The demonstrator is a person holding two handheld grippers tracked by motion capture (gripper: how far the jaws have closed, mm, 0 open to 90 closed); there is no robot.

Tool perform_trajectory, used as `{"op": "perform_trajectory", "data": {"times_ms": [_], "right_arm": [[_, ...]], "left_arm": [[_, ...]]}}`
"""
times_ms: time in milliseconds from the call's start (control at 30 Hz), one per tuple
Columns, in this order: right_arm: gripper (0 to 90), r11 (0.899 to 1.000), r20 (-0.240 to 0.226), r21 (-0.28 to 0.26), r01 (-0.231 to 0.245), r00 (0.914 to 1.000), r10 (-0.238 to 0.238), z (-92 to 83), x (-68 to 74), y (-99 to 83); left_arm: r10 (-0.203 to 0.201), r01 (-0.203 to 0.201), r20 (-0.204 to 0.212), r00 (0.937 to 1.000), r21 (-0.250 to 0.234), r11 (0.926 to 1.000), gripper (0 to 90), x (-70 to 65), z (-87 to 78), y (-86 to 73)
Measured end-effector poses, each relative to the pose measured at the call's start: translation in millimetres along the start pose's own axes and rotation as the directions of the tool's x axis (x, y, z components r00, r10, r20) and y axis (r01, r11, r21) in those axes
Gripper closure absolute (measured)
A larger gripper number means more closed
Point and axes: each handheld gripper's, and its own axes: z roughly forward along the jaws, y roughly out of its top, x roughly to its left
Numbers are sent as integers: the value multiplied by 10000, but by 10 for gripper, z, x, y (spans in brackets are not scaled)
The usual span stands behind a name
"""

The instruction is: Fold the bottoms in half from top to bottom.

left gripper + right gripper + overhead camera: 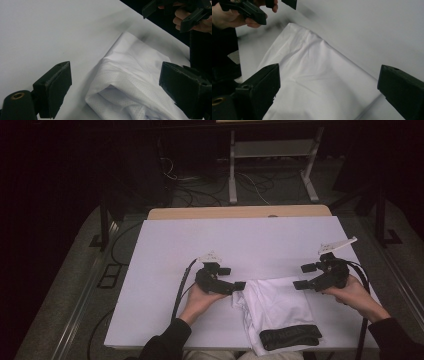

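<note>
One folded white mesh garment (276,307), black waistband (290,338), smooth white table (165,270).

Two hand-held grippers, left gripper (233,278) and right gripper (303,276), jaws apart, flank a folded white garment (277,307) on a white table (240,240).

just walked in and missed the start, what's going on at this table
A person sits at a white table with a handheld gripper in each hand, working on a folded white garment with a black band at its near end. The left gripper is at the garment's left edge, jaws open around the cloth without pinching it. The right gripper hovers at the far right corner, jaws wide and empty.
</note>
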Motion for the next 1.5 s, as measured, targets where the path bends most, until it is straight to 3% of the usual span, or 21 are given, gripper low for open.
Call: {"op": "perform_trajectory", "data": {"times_ms": [567,1067,1267,1367,1467,1500], "right_arm": [[71,9988,528,417,-243,9984,221,165,-238,-37],[191,9939,769,932,-585,9957,514,235,-423,-114],[344,9924,766,999,-718,9950,642,246,-509,-146],[433,9922,642,1010,-727,9957,664,265,-546,-160],[489,9924,616,988,-736,9958,678,272,-552,-160],[545,9922,602,1010,-729,9959,670,277,-555,-157]], "left_arm": [[-269,271,-79,9996,236,9994,104,60,135,-40],[-815,804,61,9967,1075,9910,136,81,296,-87],[-1339,1289,269,9906,1395,9818,242,113,329,-105],[-1604,1541,302,9866,1500,9766,382,129,341,-112],[-1683,1606,374,9850,1562,9746,446,136,347,-117],[-1770,1680,425,9833,1628,9723,479,136,352,-118]]}}
